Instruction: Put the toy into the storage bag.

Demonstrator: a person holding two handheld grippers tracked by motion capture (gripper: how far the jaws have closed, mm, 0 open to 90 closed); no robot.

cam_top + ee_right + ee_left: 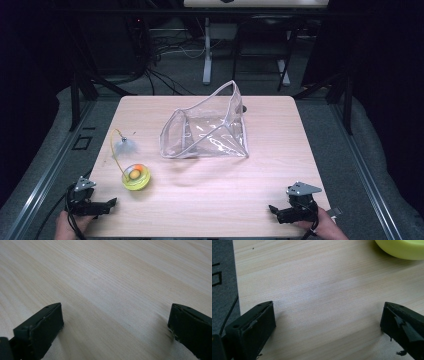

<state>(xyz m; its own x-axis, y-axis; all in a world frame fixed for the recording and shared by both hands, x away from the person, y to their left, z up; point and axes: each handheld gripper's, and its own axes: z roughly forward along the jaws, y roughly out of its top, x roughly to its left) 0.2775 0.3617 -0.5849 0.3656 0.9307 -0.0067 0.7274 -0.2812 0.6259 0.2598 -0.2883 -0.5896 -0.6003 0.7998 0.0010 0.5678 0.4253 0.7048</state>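
A clear plastic pouch [207,129] with a white trim stands open in the middle of the wooden table [210,200]. A round yellow toy [136,176] with an orange ball in it lies at the front left, and a thin yellow wand with a small feather [123,146] rises from it. My left gripper [114,202] rests at the table's front left corner, open, with nothing between its jaws. Its own view shows the yellow toy [402,248] ahead at the upper right. My right gripper [272,210] sits open near the front right edge, over bare wood [105,290].
The table's left edge [235,285] runs close beside the left gripper, with grey floor beyond. Dark frame posts [75,95] and cables stand behind the table. A white desk leg [207,50] rises at the back.
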